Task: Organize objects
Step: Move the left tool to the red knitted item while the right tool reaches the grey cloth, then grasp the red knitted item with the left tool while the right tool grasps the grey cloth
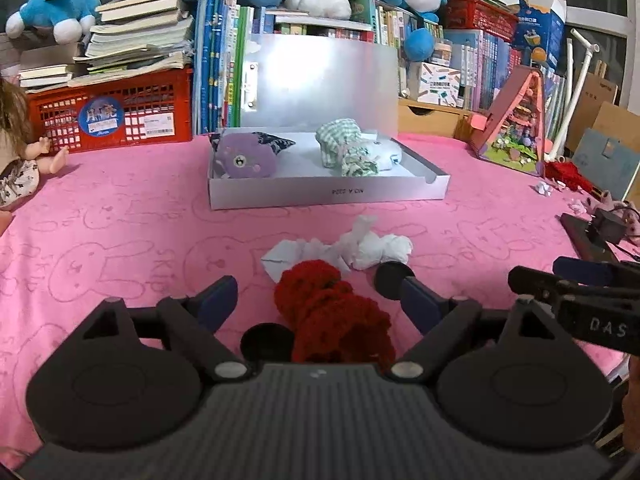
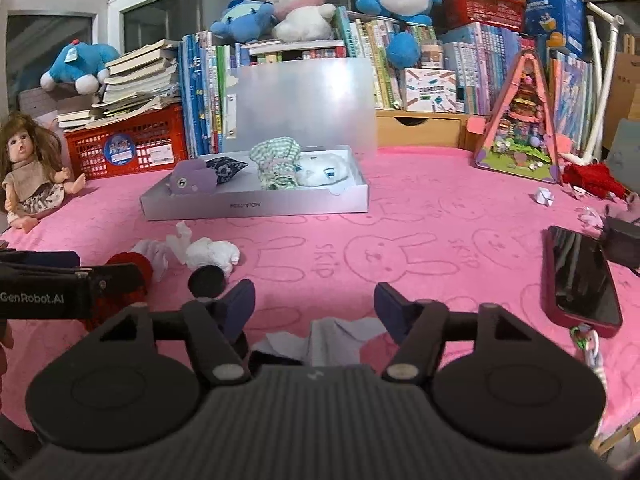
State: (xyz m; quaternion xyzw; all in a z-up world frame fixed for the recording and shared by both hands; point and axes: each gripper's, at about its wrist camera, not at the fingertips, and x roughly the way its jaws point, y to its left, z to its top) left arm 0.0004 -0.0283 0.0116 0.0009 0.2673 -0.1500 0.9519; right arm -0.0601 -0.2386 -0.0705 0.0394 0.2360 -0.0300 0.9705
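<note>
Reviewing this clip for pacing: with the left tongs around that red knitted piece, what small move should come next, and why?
Probably shut the left tongs on the red knitted piece. They stand open with the piece lying between the fingers on the pink cloth, not yet gripped. The open silver box beyond already holds soft items, so it looks like the likely destination. The right tongs are open, over a white paper scrap.

A pink bunny-print cloth (image 2: 400,216) is covering the tabletop. Behind it, rows of upright books (image 2: 208,92) and a red crate (image 2: 128,148) are lining the back, with plush toys (image 2: 300,4) sitting on top. Dark window panes (image 2: 52,32) in white frames are showing beyond, indoor light glaring softly.
</note>
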